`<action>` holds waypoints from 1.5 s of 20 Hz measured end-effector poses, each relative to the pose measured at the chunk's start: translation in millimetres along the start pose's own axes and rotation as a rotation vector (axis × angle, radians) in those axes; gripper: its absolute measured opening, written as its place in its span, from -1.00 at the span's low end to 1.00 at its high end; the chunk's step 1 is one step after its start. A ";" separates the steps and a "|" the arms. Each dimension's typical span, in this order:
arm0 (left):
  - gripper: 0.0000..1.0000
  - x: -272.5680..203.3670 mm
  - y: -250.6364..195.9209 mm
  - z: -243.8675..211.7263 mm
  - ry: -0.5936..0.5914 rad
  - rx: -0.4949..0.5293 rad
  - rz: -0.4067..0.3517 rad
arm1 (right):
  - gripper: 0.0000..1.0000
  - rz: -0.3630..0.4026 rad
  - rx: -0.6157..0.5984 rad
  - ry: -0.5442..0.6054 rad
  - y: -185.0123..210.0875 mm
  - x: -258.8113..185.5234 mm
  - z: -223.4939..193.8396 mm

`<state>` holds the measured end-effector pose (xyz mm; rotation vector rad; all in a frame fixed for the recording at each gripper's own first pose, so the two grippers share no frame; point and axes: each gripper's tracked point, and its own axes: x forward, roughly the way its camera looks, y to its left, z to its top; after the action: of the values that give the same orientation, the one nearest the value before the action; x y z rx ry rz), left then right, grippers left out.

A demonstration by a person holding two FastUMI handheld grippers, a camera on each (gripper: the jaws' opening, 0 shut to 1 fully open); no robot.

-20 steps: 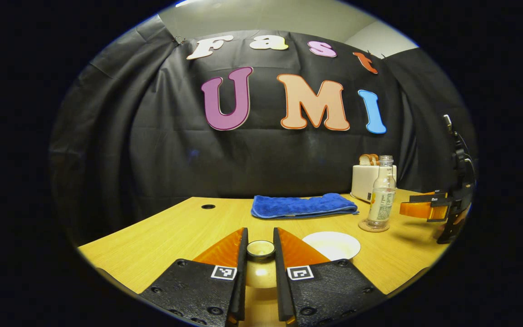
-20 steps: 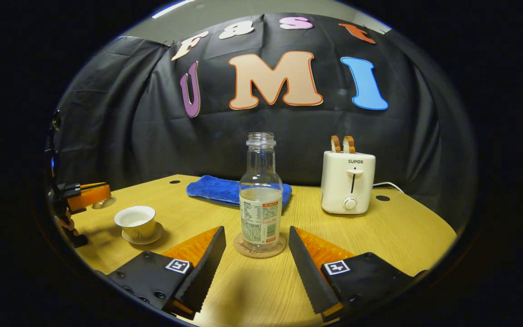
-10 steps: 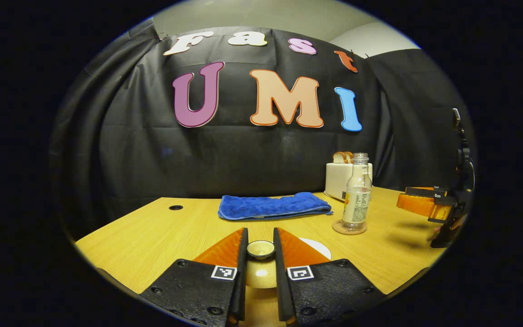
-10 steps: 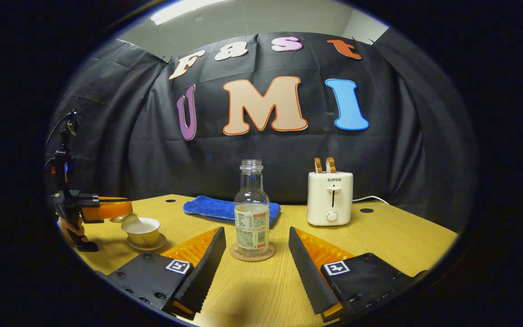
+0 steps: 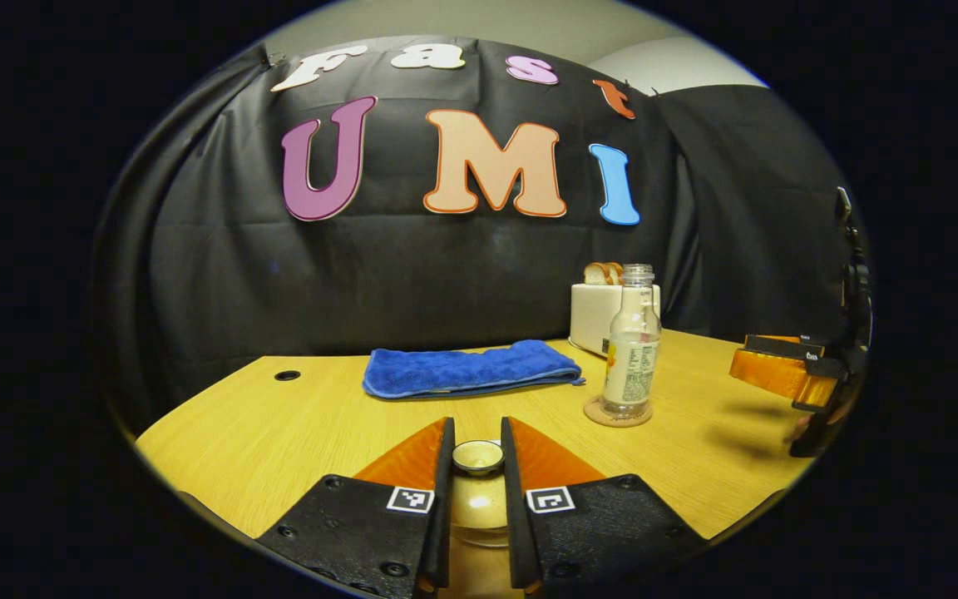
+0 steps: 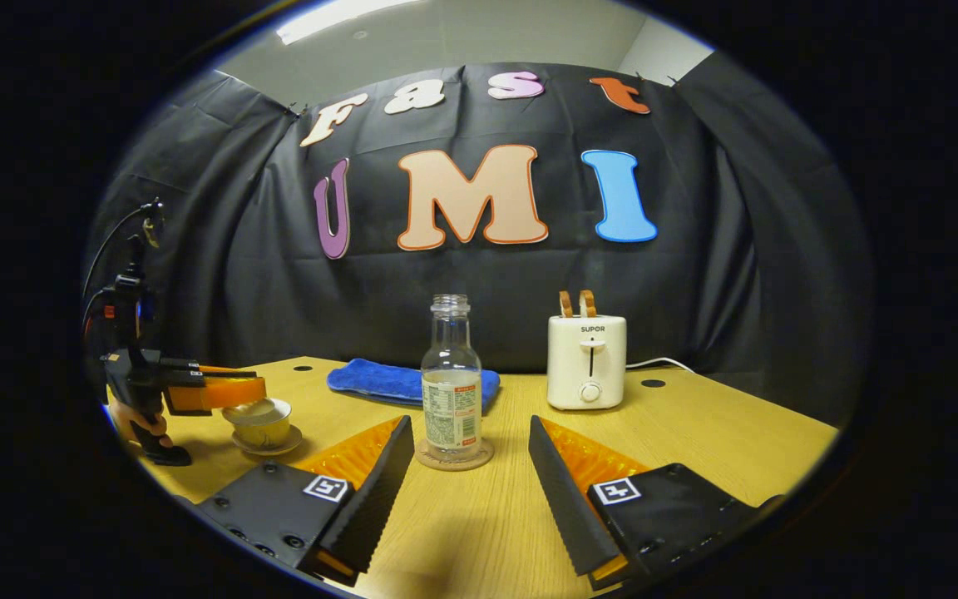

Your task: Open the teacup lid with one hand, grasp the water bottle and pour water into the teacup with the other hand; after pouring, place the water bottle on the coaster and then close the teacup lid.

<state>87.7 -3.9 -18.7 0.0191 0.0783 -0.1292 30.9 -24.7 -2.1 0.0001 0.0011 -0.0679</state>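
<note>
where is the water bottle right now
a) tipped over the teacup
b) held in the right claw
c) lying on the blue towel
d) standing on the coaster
d: the water bottle stands upright on the coaster, and the right claw is open, its fingers apart from the bottle on either side.

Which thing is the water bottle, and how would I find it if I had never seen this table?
Start at the wooden table and find the white toaster at the back. Beside it, nearer the camera, the water bottle stands upright on a round coaster, in front of a blue towel. It is the one clear, tall thing, uncapped.
</note>
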 end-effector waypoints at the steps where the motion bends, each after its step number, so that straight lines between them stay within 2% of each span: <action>1: -0.49 1.1 -3.4 -1.1 0.009 0.006 -0.014 | 0.80 -0.005 0.000 -0.001 -0.5 -0.9 0.0; 6: -0.48 5.6 -6.7 -12.3 0.073 0.012 -0.036 | 0.80 -0.013 0.000 -0.001 -1.5 -4.2 0.5; 9: -0.46 4.5 -4.1 -9.6 0.066 0.010 -0.025 | 0.81 -0.013 0.000 -0.001 -1.6 -4.1 -0.2; 12: -0.32 5.0 -4.7 -10.2 0.068 0.008 -0.026 | 0.80 -0.013 0.000 0.000 -1.6 -4.8 0.1; 14: -0.07 3.9 -3.5 -9.3 0.061 0.004 -0.019 | 0.80 -0.018 0.000 0.000 -2.4 -4.7 0.4; 15: 0.22 3.2 -2.0 -8.5 0.059 0.001 -0.011 | 0.80 -0.022 0.000 0.000 -2.8 -5.1 0.3; 18: 0.94 -3.9 2.5 -4.9 0.037 -0.018 0.019 | 0.81 -0.052 -0.002 -0.002 -7.5 -6.5 1.4; 22: 0.95 -14.4 9.0 -5.0 0.028 -0.027 0.073 | 0.81 -0.081 -0.003 -0.003 -12.0 -8.4 1.8; 26: 0.94 -30.8 16.9 -12.7 0.067 -0.041 0.143 | 0.80 -0.113 -0.004 -0.005 -18.2 -9.5 2.1; 30: 0.94 -51.4 24.3 -5.8 0.018 -0.050 0.199 | 0.80 -0.135 -0.004 -0.006 -22.0 -10.0 1.8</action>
<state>39.5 26.9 -20.1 -0.0216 0.0969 0.0720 19.5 -46.0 -0.3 -0.0043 -0.0050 -0.2028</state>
